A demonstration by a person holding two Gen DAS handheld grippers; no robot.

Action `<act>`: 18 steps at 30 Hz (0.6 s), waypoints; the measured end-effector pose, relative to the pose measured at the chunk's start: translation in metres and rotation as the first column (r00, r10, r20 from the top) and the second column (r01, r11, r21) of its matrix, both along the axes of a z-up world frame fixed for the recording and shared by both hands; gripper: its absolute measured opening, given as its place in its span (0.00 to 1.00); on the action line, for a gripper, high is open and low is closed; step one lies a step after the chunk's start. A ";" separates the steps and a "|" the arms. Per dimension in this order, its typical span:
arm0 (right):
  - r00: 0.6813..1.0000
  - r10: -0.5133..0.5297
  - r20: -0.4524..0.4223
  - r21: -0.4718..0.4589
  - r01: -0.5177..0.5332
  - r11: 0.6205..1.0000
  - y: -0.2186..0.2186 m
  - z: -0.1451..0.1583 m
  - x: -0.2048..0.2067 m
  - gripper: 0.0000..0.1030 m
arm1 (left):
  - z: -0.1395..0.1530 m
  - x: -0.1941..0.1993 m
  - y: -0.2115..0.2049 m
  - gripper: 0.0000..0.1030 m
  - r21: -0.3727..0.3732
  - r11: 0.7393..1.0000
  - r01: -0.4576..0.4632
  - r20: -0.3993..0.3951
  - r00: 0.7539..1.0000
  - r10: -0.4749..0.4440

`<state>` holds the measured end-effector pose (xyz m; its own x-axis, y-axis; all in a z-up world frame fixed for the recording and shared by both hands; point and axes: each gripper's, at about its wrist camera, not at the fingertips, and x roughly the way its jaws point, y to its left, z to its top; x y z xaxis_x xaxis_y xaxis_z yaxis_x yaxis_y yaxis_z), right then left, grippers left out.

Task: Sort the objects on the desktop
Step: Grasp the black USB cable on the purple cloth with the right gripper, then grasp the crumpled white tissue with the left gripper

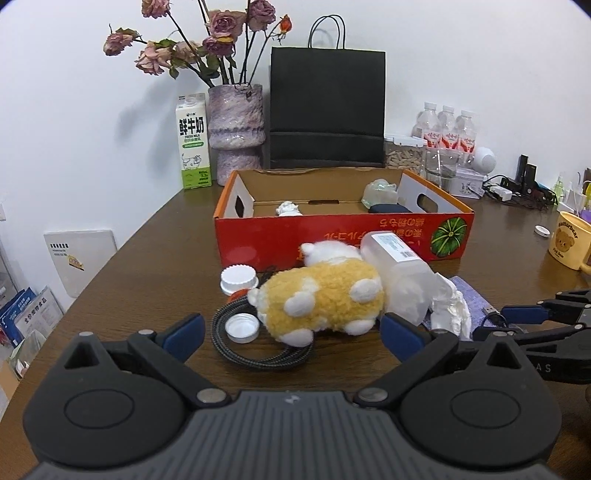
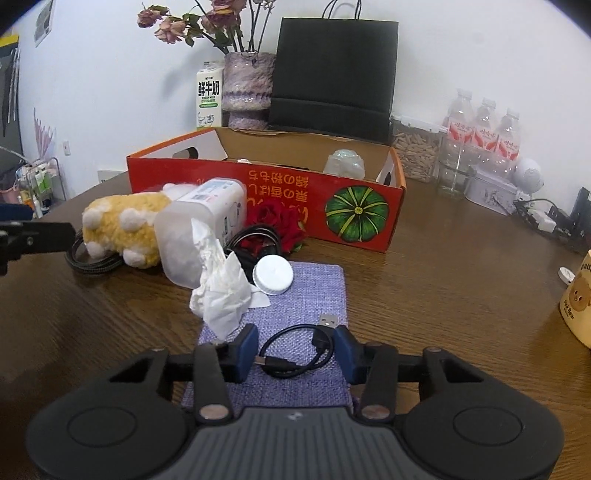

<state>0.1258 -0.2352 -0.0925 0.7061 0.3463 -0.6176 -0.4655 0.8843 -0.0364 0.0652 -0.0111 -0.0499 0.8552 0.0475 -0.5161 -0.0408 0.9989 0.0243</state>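
"FRESH MILK" is read on the milk carton behind the red box; only the right view shows the right gripper jaws spread around, not pinching, the black cable, while the left gripper jaws are spread.

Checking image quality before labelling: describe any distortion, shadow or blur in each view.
Left wrist view: fisheye bends the table edge, dark corners; flowers cast a soft shadow on the wall; centre sharp. Right wrist view: same bending, water bottles near the edge look soft.
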 end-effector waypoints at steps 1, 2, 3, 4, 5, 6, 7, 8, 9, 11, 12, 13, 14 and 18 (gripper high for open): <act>1.000 -0.002 -0.002 0.003 0.002 1.000 0.000 0.000 0.001 0.42 | 0.000 0.000 -0.001 1.00 -0.002 1.000 0.001 -0.002 1.000 -0.001; 1.000 -0.004 -0.002 0.003 0.004 1.000 0.000 0.001 0.001 0.42 | 0.000 0.000 -0.003 1.00 -0.003 1.000 0.003 -0.004 1.000 -0.003; 1.000 -0.003 -0.002 0.003 0.003 1.000 0.000 0.001 0.000 0.42 | 0.000 0.000 -0.005 1.00 -0.004 1.000 0.006 -0.005 1.000 -0.006; 1.000 -0.002 -0.002 0.006 0.002 1.000 -0.001 0.001 0.000 0.41 | 0.000 0.000 -0.007 1.00 -0.004 1.000 0.011 -0.004 1.000 -0.011; 1.000 -0.002 -0.003 0.011 0.002 1.000 -0.001 0.001 0.000 0.41 | 0.001 0.000 -0.010 1.00 -0.003 1.000 0.018 -0.002 1.000 -0.018; 1.000 -0.002 -0.003 0.015 0.002 1.000 -0.002 0.002 0.001 0.41 | 0.002 0.000 -0.013 1.00 0.001 1.000 0.027 0.001 1.000 -0.027; 1.000 -0.002 -0.001 0.021 0.002 1.000 -0.003 0.003 0.000 0.41 | 0.002 0.000 -0.017 1.00 0.005 0.999 0.037 0.005 0.999 -0.037; 1.000 -0.002 0.002 0.027 0.002 1.000 -0.004 0.004 0.000 0.41 | 0.003 0.000 -0.021 1.00 0.008 0.999 0.046 0.008 0.999 -0.046; 1.000 -0.001 0.006 0.031 0.001 1.000 -0.004 0.005 0.000 0.41 | 0.004 0.000 -0.026 1.00 0.011 0.998 0.056 0.008 0.998 -0.056; 1.000 0.000 0.014 0.040 -0.001 0.999 -0.007 0.007 -0.001 0.41 | 0.004 0.003 -0.033 1.00 0.016 0.997 0.071 0.005 0.997 -0.071; 1.000 0.001 0.017 0.043 -0.001 0.999 -0.008 0.008 -0.002 0.41 | 0.005 0.004 -0.038 1.00 0.018 0.997 0.080 0.003 0.997 -0.080; 1.000 0.001 0.020 0.047 -0.002 0.999 -0.010 0.009 -0.002 0.41 | 0.005 0.005 -0.042 1.00 0.021 0.996 0.092 0.001 0.996 -0.092; 1.000 0.001 0.024 0.051 -0.003 0.999 -0.012 0.011 -0.002 0.41 | 0.005 0.007 -0.047 1.00 0.024 0.995 0.100 -0.001 0.995 -0.100; 0.999 0.002 0.043 0.060 -0.004 0.998 -0.021 0.015 -0.003 0.41 | 0.004 0.012 -0.065 1.00 0.026 0.991 0.134 -0.010 0.991 -0.133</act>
